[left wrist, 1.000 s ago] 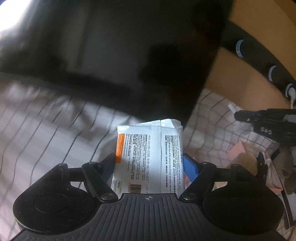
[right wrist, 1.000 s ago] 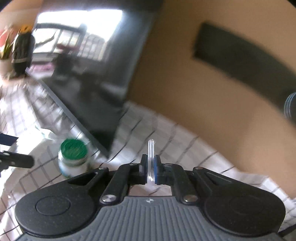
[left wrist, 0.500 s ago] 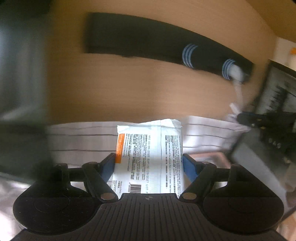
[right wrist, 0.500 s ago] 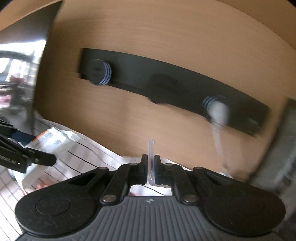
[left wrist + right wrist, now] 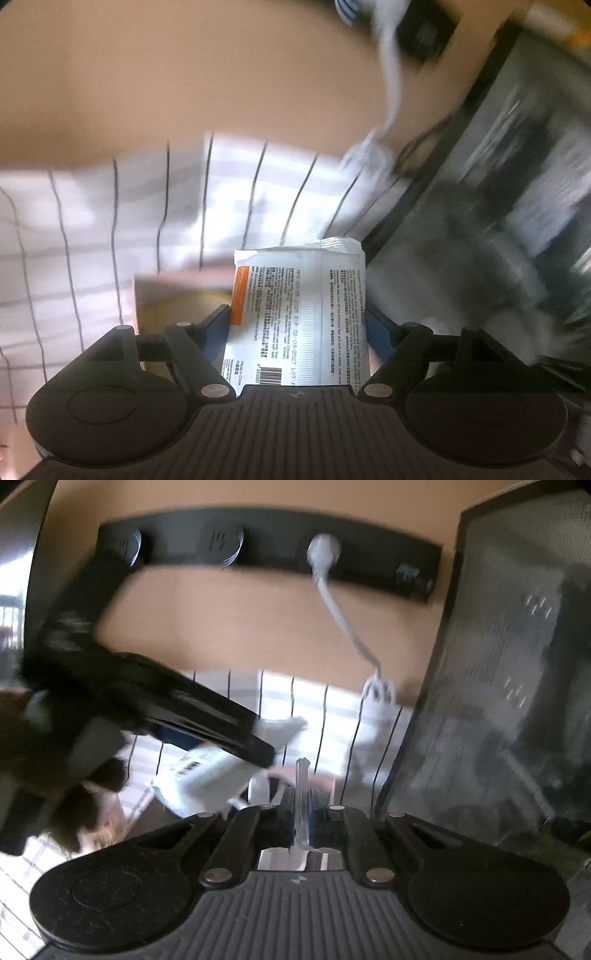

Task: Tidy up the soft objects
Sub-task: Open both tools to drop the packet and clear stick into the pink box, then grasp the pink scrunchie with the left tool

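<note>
My left gripper [image 5: 297,321] is shut on a white wet-wipes pack [image 5: 295,314] with black print, an orange strip and a barcode, held above the striped cloth. That gripper and pack also show in the right wrist view [image 5: 199,775], at the left and blurred. My right gripper [image 5: 303,805] is shut on a thin clear plastic piece [image 5: 301,797] standing upright between its fingers.
A white tablecloth with dark lines [image 5: 147,214] covers the table. A pale box with a yellowish thing inside [image 5: 177,299] lies under the pack. A grey mesh container [image 5: 498,701] stands at the right. A black power strip [image 5: 258,546] with a white cable [image 5: 343,620] hangs on the tan wall.
Both grippers have swung right, from the dark screen toward the mesh container. The left gripper still holds the pack, the right the clear piece. The left gripper now sits closer to the right.
</note>
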The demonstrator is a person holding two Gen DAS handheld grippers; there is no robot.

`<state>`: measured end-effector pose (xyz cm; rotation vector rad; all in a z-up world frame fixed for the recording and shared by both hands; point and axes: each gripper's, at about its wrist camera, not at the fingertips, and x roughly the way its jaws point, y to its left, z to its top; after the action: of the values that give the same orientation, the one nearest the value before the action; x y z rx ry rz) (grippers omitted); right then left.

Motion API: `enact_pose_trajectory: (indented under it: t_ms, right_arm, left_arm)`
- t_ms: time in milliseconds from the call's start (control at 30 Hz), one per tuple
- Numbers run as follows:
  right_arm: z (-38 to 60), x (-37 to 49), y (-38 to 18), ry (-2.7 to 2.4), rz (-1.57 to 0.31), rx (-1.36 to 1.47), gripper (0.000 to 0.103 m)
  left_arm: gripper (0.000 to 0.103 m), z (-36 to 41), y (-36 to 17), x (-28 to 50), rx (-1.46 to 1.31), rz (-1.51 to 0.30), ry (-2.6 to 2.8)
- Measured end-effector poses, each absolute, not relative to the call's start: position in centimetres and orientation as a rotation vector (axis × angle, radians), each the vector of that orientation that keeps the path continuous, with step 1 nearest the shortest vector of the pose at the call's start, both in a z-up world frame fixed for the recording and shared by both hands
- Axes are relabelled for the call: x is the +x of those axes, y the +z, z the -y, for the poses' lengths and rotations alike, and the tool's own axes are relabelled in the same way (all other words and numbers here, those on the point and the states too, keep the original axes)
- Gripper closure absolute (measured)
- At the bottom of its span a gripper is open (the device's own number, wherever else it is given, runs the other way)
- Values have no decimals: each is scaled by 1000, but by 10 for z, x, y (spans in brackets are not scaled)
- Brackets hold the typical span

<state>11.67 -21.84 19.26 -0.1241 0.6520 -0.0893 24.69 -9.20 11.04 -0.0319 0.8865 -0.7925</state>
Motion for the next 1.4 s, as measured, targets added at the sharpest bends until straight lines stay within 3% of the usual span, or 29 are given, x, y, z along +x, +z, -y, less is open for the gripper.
enact_pose_trajectory:
  t_ms: [133, 333, 500, 767, 800, 867, 933, 1133, 1400]
  right_arm:
    - [209, 124, 166, -63, -689, -169, 97]
    - [194, 141, 141, -22, -735, -219, 97]
    - [189, 153, 123, 16, -780, -232, 95]
    - [198, 163, 122, 56, -821, -205, 95]
    - [199, 164, 125, 57, -834, -192, 91]
    - [203, 165, 130, 57, -844, -163, 71]
    - [204, 160, 140, 53, -818, -147, 25]
    - [189, 157, 174, 23, -726, -139, 21]
    - [132, 143, 203, 110, -698, -123, 20]
  left_arm:
    - [22, 105, 84, 252, 58, -930, -725]
    - [23, 66, 116, 254, -199, -854, -756]
    - [23, 42, 151, 236, -200, -753, -741]
    - [23, -14, 154, 189, -77, -664, -573]
    - [23, -26, 152, 184, -79, -657, -549]
    - [24, -53, 146, 174, -72, -645, -488]
    - [24, -85, 140, 168, -78, -643, -407]
    - [24, -173, 105, 168, -186, -740, -231]
    - [24, -208, 67, 162, -133, -818, -252]
